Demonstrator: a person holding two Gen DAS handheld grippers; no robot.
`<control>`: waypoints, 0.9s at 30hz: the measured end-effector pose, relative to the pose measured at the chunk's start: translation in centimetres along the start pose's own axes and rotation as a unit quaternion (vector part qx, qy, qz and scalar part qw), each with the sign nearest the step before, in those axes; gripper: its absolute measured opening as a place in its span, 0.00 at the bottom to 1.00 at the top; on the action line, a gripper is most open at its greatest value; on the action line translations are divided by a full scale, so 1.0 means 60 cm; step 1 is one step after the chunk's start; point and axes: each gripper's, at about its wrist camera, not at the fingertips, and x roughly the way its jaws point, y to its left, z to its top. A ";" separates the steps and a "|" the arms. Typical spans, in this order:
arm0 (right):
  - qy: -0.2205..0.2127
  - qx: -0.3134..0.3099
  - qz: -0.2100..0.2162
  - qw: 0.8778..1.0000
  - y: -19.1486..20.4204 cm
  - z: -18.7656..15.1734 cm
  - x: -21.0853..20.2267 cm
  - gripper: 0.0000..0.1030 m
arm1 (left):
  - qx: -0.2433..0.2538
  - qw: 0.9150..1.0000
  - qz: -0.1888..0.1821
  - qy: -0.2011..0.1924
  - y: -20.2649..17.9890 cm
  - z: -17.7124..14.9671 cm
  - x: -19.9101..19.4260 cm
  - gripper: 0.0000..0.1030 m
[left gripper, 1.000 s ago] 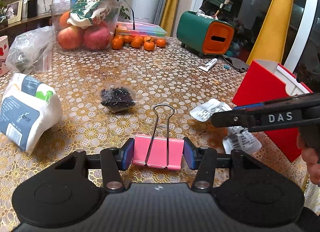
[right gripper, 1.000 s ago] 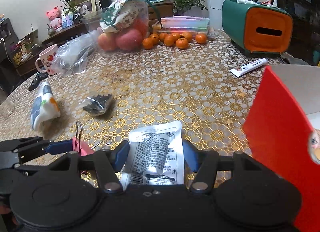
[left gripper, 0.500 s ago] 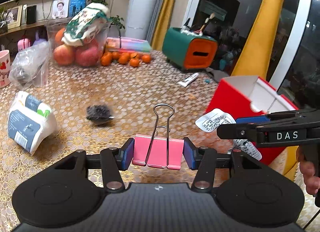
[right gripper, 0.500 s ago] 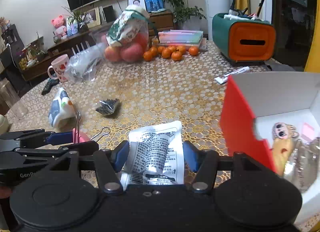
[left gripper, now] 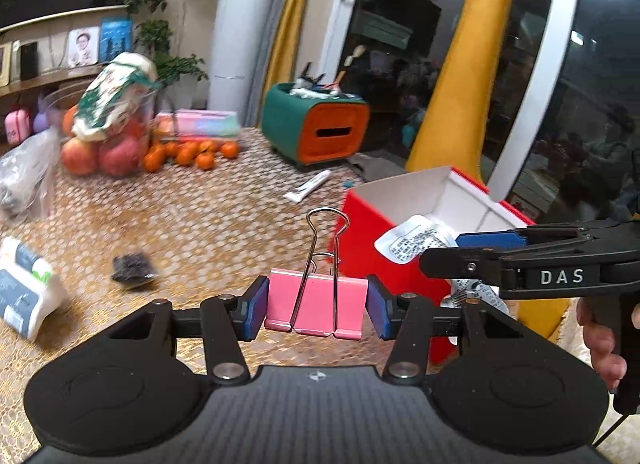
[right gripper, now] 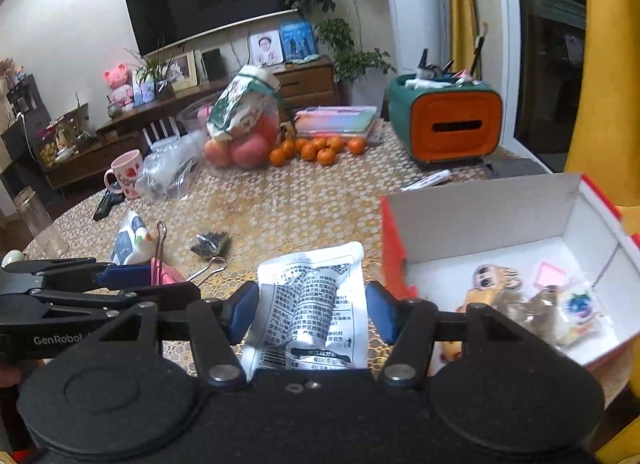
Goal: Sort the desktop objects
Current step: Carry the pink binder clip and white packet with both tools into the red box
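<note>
My left gripper (left gripper: 316,306) is shut on a pink binder clip (left gripper: 316,304) with wire handles and holds it well above the table. My right gripper (right gripper: 312,312) is shut on a white printed packet (right gripper: 312,304), also raised. The right gripper appears in the left wrist view (left gripper: 472,252) with the packet (left gripper: 412,244) at the near wall of the red box (left gripper: 384,232). The box, open on top (right gripper: 480,208), holds a small cartoon figure (right gripper: 488,284) and several small packets. The left gripper shows in the right wrist view (right gripper: 136,280), left of the box.
On the gold patterned table lie a dark small bag (right gripper: 210,242), a white pouch (right gripper: 130,240), a white tube (left gripper: 308,190), oranges (right gripper: 316,148), a bag of apples (right gripper: 240,136), a pink mug (right gripper: 126,176) and a green-orange organizer (right gripper: 448,124).
Both grippers have risen and moved right toward the red box, each still holding its object. The box's inside has come into the right wrist view.
</note>
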 end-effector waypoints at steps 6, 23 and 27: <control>-0.021 0.007 -0.013 1.000 -0.036 0.005 -0.032 0.57 | 0.017 1.000 -0.016 0.000 -0.050 0.017 0.010 0.48; -0.040 0.049 -0.064 0.996 -0.166 0.000 -0.066 0.57 | 0.082 0.994 -0.060 0.024 -0.182 0.048 0.099 0.48; -0.044 0.057 -0.078 0.994 -0.194 -0.002 -0.069 0.57 | 0.093 0.993 -0.067 0.031 -0.204 0.051 0.124 0.48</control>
